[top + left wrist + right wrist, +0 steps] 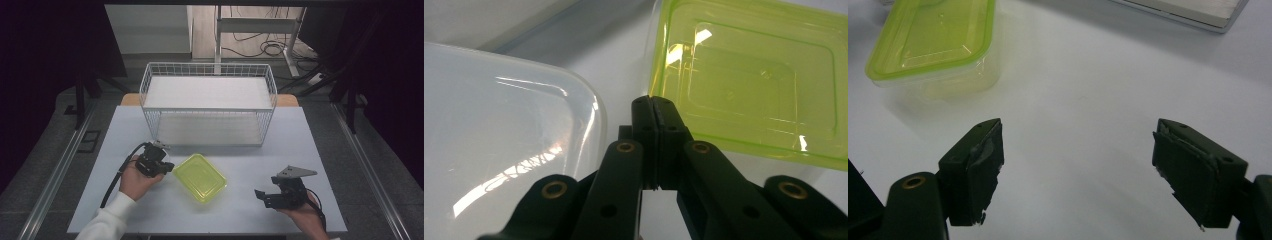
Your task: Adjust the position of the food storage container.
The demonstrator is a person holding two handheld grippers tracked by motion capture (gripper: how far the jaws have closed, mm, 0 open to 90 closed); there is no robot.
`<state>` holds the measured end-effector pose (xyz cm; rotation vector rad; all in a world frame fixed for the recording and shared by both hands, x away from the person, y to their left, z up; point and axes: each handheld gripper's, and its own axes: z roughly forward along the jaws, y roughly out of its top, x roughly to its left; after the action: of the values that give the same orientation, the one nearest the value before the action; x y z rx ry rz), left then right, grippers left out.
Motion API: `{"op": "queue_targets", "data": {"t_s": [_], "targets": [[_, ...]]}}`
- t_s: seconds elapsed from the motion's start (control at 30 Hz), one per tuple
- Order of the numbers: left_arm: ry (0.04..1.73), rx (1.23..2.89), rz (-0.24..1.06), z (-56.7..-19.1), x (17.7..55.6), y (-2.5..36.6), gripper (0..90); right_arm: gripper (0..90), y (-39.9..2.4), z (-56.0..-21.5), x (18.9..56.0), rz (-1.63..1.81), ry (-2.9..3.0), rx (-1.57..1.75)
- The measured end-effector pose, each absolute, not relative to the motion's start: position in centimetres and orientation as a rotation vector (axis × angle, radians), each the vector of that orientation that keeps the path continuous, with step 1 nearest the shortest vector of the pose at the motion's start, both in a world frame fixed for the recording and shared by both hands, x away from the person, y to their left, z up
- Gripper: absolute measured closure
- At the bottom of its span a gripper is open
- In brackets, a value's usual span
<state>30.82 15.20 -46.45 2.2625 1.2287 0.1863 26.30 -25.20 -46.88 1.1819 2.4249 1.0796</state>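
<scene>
Matte pale table (300, 150); glossy translucent lime rectangular container (200, 177); left claw (654, 107) closed empty, right claw (1075, 170) open.

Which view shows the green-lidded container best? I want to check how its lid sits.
The right gripper view: the green-lidded container shows lid and clear side wall together, lid seated flat on the rim. The left gripper view shows its lid close, cropped. The high view shows it whole but small.

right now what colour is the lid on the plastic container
Translucent yellow-green lid, seen best in the left gripper view.
</scene>
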Motion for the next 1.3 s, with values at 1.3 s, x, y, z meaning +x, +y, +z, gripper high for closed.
{"op": "queue_targets", "data": {"t_s": [1.3], "targets": [[1.193, 2.334, 0.146, -47.8, 30.3, 13.7, 89.8, 20.4, -25.2, -47.0, 26.4, 1.066, 2.436, 1.187]]}}
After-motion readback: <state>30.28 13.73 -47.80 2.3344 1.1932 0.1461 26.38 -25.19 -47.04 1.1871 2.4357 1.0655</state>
